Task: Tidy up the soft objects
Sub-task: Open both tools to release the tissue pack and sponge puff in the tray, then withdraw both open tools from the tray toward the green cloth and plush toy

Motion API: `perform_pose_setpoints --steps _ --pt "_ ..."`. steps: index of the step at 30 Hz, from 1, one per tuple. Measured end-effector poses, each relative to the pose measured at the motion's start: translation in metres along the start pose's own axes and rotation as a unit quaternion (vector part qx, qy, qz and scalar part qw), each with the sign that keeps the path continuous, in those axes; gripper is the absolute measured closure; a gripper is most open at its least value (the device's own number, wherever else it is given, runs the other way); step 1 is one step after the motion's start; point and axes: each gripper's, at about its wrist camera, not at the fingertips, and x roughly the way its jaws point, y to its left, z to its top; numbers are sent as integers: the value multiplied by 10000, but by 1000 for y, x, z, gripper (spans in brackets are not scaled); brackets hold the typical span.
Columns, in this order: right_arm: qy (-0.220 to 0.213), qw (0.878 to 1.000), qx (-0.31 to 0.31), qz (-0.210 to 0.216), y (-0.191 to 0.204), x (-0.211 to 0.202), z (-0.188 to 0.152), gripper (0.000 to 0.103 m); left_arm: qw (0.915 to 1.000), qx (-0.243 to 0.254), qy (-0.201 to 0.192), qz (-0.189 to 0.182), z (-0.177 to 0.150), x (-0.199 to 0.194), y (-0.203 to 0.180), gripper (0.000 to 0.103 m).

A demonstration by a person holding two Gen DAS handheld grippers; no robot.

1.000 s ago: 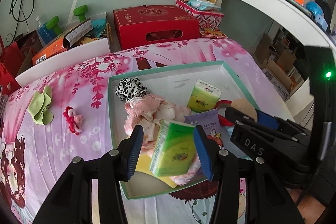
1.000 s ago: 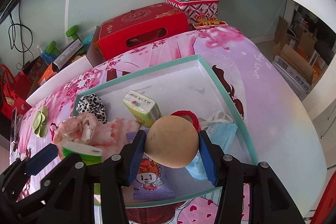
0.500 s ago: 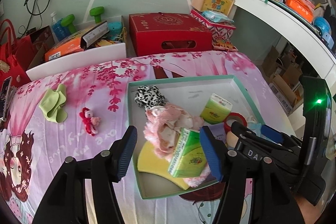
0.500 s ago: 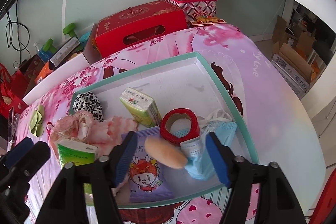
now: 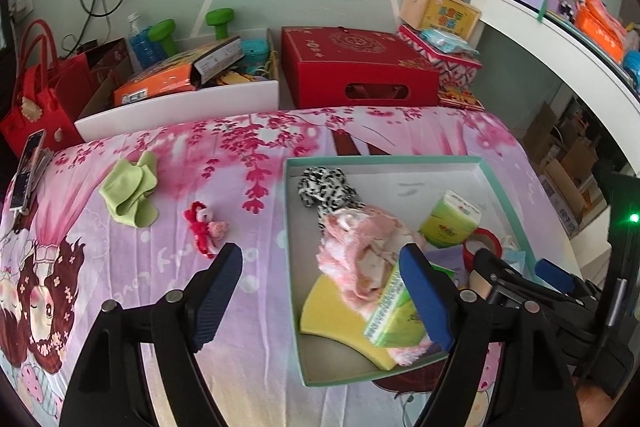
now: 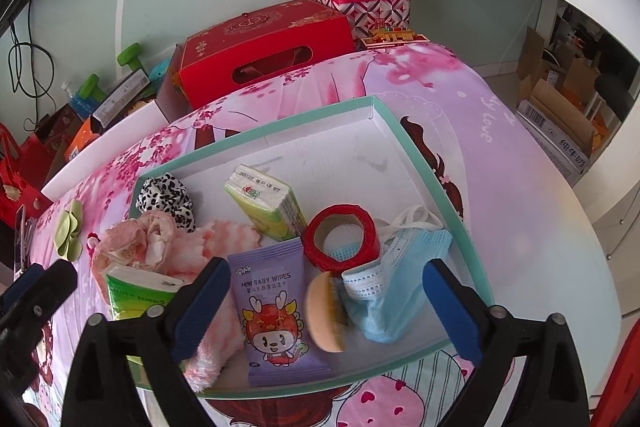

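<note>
Now both hand-held grippers hang over the teal-rimmed tray [image 6: 404,131] on the pink printed bed cover [image 5: 224,155].

The right hand-held gripper [image 6: 326,305] is wide and still opening, its blue pads touching nothing. Below the gap lie the purple wipes pack [image 6: 276,311], the tan puff [image 6: 326,311] standing on edge, and the blue mask [image 6: 394,283]. The puff leans just beside the mask, and the red tape roll [image 6: 340,237] sits just behind both.

The left hand-held gripper [image 5: 322,301] is wide too and opening, with nothing gripped. Its right pad stands in front of the green tissue pack [image 5: 394,315], which lies tilted on the pink fluffy cloth [image 5: 360,247] and yellow sponge [image 5: 324,311] at the tray's near left corner. Its left pad is over bare cover outside the tray.

A second tissue pack [image 6: 264,203] lies mid-tray, and a spotted scrunchie [image 6: 164,197] sits at the far left corner.

Outside the tray, well to its left, lie a green cloth [image 5: 130,189] and a small red-pink toy [image 5: 202,225].
</note>
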Motion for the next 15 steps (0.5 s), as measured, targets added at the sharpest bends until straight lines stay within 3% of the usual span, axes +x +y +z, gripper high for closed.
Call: perform_pose_setpoints --steps 3,15 --pt "-21 10000 -13 -14 1 0 0 0 9994 -143 -50 308 0 2 7 7" --pt "-62 10000 -31 6 3 -3 1 0 9978 -384 129 533 -2 10 27 6"
